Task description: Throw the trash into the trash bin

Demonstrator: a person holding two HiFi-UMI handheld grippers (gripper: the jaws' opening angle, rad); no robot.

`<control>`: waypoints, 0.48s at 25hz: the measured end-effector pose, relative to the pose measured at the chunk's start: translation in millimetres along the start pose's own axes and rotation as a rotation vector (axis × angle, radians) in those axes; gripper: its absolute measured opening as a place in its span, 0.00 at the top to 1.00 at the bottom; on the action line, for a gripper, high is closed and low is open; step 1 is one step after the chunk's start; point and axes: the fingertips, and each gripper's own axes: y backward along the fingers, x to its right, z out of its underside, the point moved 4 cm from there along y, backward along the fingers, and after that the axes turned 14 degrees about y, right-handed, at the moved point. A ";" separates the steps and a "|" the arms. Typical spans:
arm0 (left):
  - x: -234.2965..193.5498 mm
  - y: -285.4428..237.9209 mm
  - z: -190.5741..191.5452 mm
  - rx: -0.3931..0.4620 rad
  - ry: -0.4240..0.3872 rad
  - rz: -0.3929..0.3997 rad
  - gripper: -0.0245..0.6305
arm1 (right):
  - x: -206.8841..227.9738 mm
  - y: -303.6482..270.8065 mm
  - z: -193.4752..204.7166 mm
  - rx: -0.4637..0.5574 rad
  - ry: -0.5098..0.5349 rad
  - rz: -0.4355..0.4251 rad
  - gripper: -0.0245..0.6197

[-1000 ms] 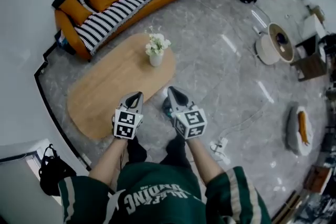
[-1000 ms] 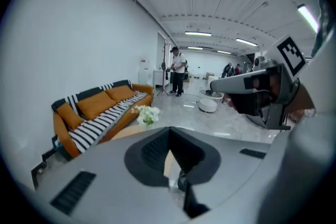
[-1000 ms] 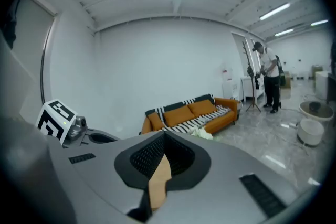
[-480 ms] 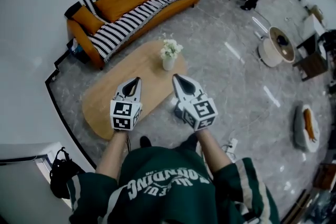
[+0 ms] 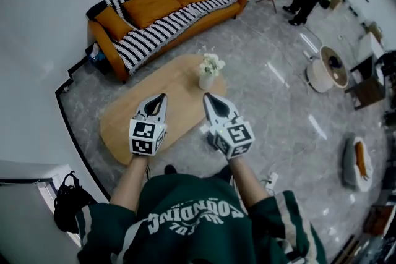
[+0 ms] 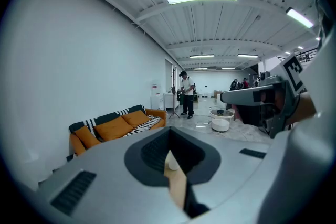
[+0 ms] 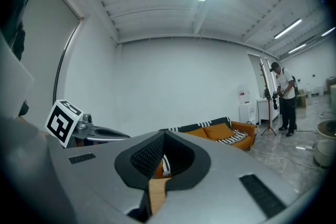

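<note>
Now that you have raised both, your left gripper [image 5: 162,97] and right gripper [image 5: 208,97] hang closed and empty above the table [image 5: 124,127]. No trash is held, and the likely bin [image 5: 326,68] stands well apart.

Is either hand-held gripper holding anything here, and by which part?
Nothing is held: the left hand-held gripper and the right hand-held gripper both have their jaws closed together, with nothing between them.

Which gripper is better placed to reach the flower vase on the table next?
Right, probably. The right gripper sits nearer the vase; the left gripper is farther to its left. Both are shut and empty.
</note>
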 end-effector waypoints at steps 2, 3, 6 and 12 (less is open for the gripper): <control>-3.7 1.8 -1.2 0.003 0.005 -0.003 0.96 | -2.6 -2.8 -1.4 0.001 0.003 -0.004 0.97; -4.7 2.7 -1.1 0.004 0.008 -0.005 0.96 | -3.1 -3.1 -2.4 -0.004 0.008 -0.004 0.96; -4.3 2.5 0.4 0.009 0.017 -0.006 0.96 | -4.3 -3.1 -1.9 -0.002 0.017 -0.019 0.96; -1.7 -2.0 -0.7 0.020 0.017 -0.010 0.96 | -3.6 -4.2 0.4 -0.001 0.016 -0.038 0.96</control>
